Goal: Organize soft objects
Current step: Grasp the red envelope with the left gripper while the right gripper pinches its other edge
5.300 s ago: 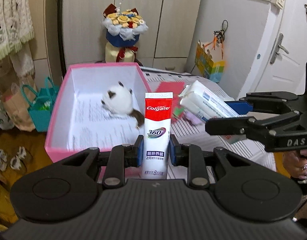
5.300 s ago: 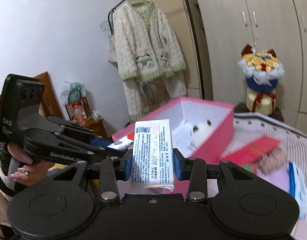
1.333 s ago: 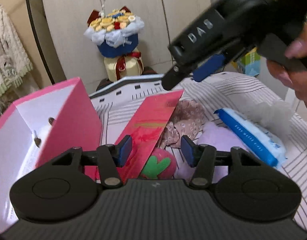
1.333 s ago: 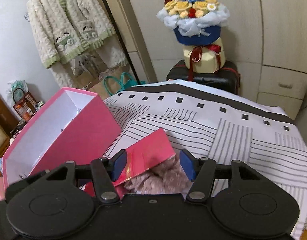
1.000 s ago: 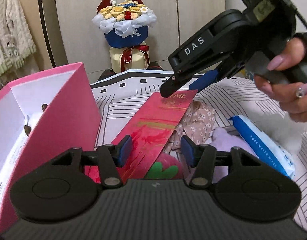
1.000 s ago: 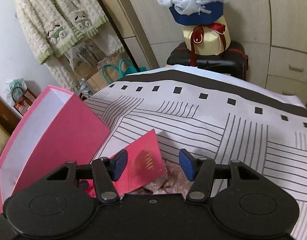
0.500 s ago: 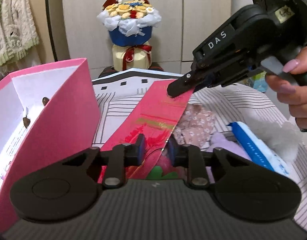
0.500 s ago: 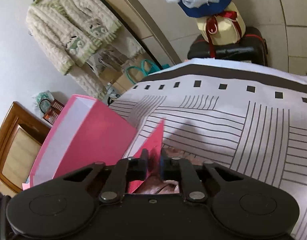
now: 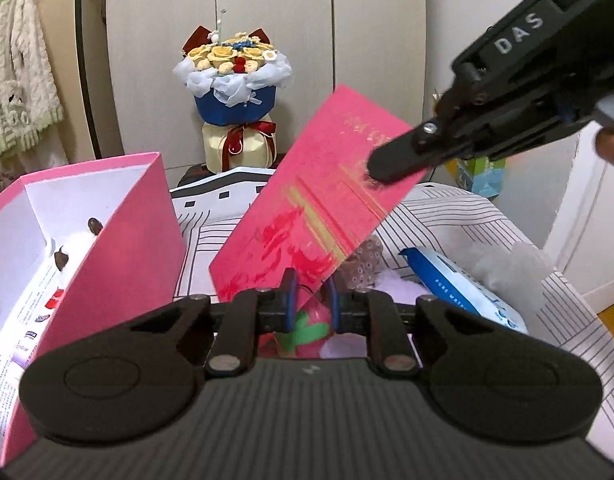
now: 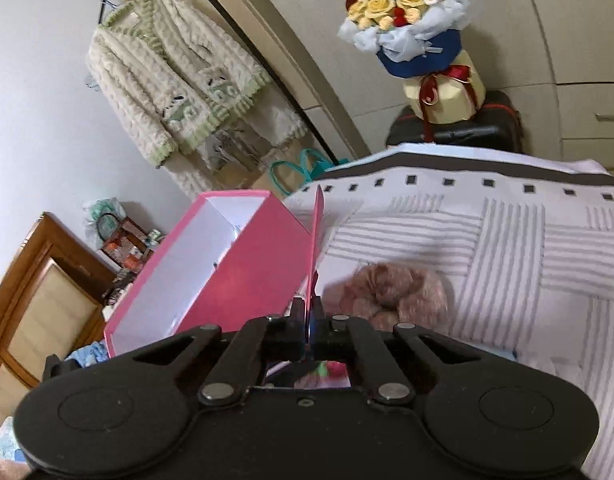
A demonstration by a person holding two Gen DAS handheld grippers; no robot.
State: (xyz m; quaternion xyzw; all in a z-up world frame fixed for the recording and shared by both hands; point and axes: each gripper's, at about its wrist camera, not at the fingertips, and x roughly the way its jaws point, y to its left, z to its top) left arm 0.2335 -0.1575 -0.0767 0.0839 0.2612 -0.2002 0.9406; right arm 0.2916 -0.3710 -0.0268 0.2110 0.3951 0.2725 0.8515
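A red envelope (image 9: 307, 216) hangs tilted above the striped bed cover (image 9: 467, 216). My right gripper (image 9: 373, 172) comes in from the upper right and is shut on the envelope's upper edge. In the right wrist view the envelope (image 10: 316, 232) shows edge-on between that gripper's (image 10: 308, 320) pads. My left gripper (image 9: 312, 300) has its jaws closing on the envelope's lower corner, which sits between the pads. Under it lie a strawberry plush (image 9: 311, 324), a floral scrunchie (image 9: 363, 264) and a lilac soft item (image 9: 395, 284). The open pink box (image 9: 139, 240) at the left holds a white plush (image 9: 79, 240).
A blue wipes pack (image 9: 459, 284) and a white fluffy thing (image 9: 507, 268) lie on the bed at the right. Beyond the bed's far end a flower bouquet (image 9: 235, 72) stands before the wardrobe doors. A knitted cardigan (image 10: 175, 76) hangs left of the box (image 10: 227, 272).
Both grippers have closed on the red envelope, left at its lower corner and right at its upper edge. The envelope has risen off the bed and tilted upright.
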